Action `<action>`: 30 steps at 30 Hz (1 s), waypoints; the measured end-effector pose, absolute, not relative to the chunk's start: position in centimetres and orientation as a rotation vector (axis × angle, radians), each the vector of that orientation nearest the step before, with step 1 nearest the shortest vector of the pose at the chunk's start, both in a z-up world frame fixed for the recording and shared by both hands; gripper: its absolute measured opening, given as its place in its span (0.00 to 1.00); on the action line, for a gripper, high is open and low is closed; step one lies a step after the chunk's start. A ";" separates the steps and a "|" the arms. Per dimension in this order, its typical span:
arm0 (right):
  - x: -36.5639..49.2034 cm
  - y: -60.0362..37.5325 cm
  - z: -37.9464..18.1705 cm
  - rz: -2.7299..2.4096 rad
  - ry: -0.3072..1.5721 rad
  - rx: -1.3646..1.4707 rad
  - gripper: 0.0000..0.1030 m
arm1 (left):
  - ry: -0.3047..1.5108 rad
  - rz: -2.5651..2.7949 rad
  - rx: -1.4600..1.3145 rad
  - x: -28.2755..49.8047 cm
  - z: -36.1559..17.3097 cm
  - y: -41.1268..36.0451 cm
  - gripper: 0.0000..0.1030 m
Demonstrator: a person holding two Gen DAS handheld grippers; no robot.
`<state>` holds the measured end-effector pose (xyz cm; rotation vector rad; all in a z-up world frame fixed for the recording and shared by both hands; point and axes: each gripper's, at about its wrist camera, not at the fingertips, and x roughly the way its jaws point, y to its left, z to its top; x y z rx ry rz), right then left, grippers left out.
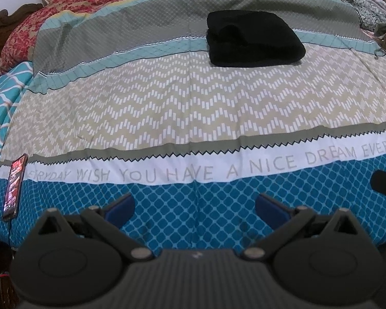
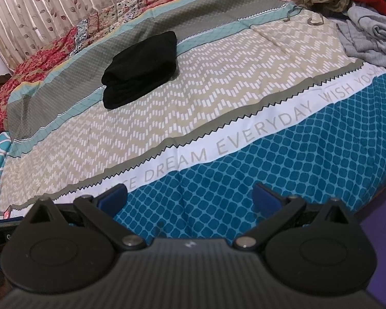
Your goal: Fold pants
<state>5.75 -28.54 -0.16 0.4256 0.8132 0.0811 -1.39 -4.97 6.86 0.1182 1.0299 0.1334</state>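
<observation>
Now | left tongs (image 1: 194,209) wide open, empty | right tongs (image 2: 190,198) likewise | pants (image 1: 254,38) folded

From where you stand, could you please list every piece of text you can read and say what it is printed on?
"WISH YOU HAVE A NICE DREAM EVERYD", cut off by the frame edge: white band of the bedsheet, left wrist view.
"DREAM EVERYDAY WISH YO", cut off at both ends: same band, right wrist view.
Phone at the bed's left edge: screen lit, too blurred to read.
Folded black pants: no visible label.
</observation>
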 end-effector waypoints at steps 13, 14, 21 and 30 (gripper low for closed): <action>5.9 -28.6 -0.3 0.078 0.816 0.419 1.00 | 1.043 0.126 0.120 -1.3 6.5 -5.0 1.00; 5.9 -28.6 -0.3 0.078 0.814 0.419 1.00 | 1.043 0.125 0.121 -1.3 6.5 -5.0 1.00; 6.1 -28.7 -0.4 0.078 0.814 0.417 1.00 | 1.046 0.127 0.117 -1.1 6.4 -5.1 1.00; 6.8 -28.9 -0.4 0.083 0.809 0.409 1.00 | 1.036 0.142 0.131 -0.1 6.4 -5.1 1.00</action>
